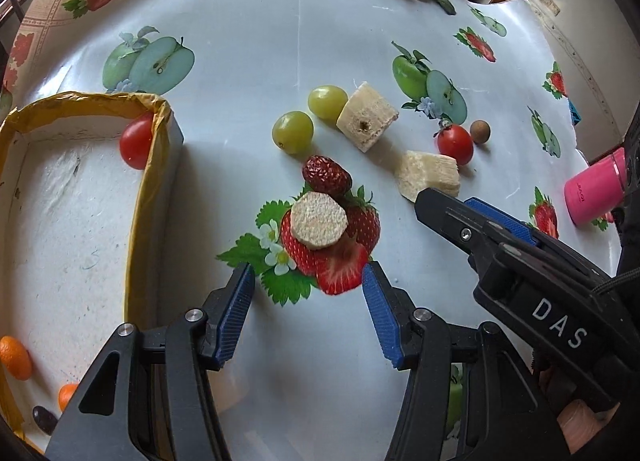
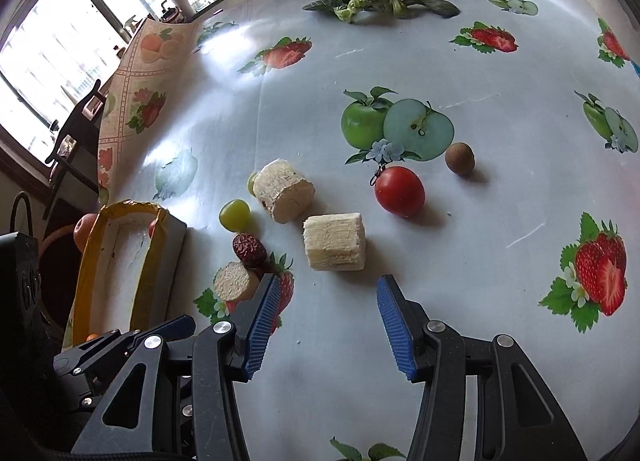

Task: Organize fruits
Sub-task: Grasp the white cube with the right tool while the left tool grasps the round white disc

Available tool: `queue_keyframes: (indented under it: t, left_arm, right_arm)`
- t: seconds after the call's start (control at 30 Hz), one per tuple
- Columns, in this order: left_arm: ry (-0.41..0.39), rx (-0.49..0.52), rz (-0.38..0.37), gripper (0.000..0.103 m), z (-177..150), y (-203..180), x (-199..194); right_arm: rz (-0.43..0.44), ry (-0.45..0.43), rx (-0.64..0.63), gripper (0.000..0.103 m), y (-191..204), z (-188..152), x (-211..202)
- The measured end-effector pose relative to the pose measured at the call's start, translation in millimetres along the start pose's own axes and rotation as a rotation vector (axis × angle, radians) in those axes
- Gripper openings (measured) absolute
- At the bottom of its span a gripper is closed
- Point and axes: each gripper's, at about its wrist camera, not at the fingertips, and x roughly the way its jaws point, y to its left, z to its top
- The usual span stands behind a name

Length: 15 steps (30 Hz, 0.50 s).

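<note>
left tongs (image 1: 308, 281), jaws released and empty, point at the round cane slice (image 1: 318, 226) lying flat just ahead; right tongs (image 2: 326, 295), likewise released, face the cane chunk (image 2: 335, 242).

bright window (image 2: 60, 41) daylight – glare on the tablecloth (image 2: 224, 45) – sharp, edges fisheye-bent.

The left claw (image 1: 308, 275) and right claw (image 2: 326, 289) look alike: black plastic frames with triangular cut-outs, silver round screw heads at the pivots, and ribbed blue pads (image 1: 236, 313) lining each finger. Seen from the left wrist, the right claw's body carries white letters "DAS".
</note>
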Motion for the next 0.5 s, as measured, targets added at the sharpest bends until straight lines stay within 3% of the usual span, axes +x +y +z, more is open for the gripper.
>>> queue_keyframes:
  t: [0.17,0.23,0.27,0.33,0.5]
  left_arm:
    - [-0.026,0.039,0.032,0.059,15.4,-9.3,8.4]
    - [-0.035,0.068,0.048,0.058,19.5,-14.1,10.8]
    - [-0.039,0.086,0.055,0.048,19.8,-16.7,11.5]
    - [-0.047,0.126,0.067,0.031,19.8,-22.7,11.3]
    - [-0.034,0.146,0.043,0.028,16.8,-26.0,9.6]
  right_arm:
    - [-0.006,0.009,0.026,0.052,-7.6,13.2,18.8]
    - [0.007,0.005,0.028,0.045,-9.2,15.5,21.3]
    - [0.027,0.004,0.025,0.036,-9.2,15.6,20.7]
    - [0.007,-0.001,0.016,0.036,-8.2,14.7,16.9]
    - [0.027,-0.035,0.058,0.036,-14.8,8.7,0.4]
